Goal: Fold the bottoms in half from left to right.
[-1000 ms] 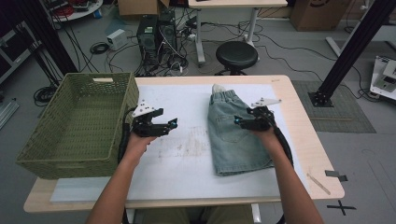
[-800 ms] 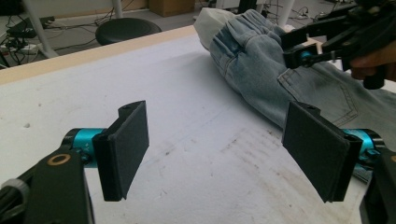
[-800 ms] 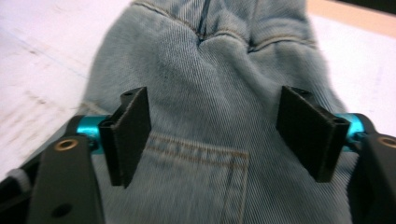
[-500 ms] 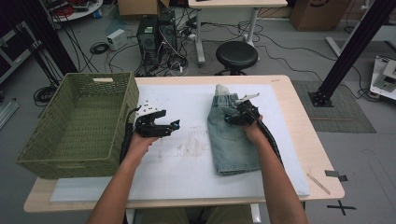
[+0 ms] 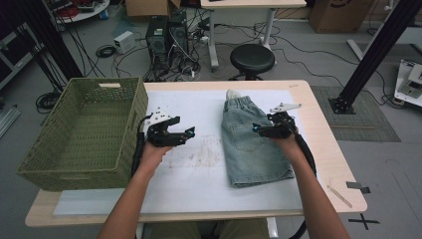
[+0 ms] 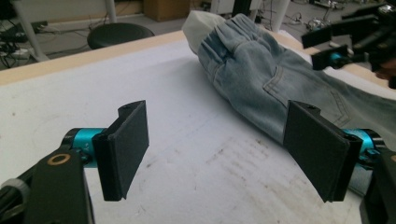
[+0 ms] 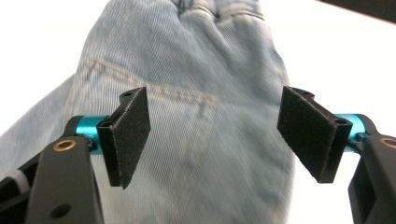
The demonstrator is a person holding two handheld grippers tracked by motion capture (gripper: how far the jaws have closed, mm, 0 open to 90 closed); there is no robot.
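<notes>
A pair of folded light-blue denim shorts [image 5: 249, 149] lies on the white mat, waistband toward the far edge. My right gripper [image 5: 257, 129] hovers open over the shorts' upper right part, pointing left. In the right gripper view its jaws [image 7: 215, 135] stand wide apart above the back pocket of the shorts [image 7: 187, 56]. My left gripper [image 5: 189, 132] is open over bare mat, left of the shorts and pointing at them. The left gripper view shows its gripper [image 6: 222, 149] with nothing between its jaws, the shorts [image 6: 252, 74] ahead, and the right gripper [image 6: 343, 44] beyond.
A large green woven basket [image 5: 84, 129] stands on the table's left end, beside my left hand. The white mat [image 5: 199, 174] covers most of the wooden table [image 5: 323, 149]. A black stool [image 5: 252, 59], computers and cables are on the floor behind.
My right gripper shifted left over the shorts, then came back right to the pocket area. The left gripper has barely moved. Both stay open.
</notes>
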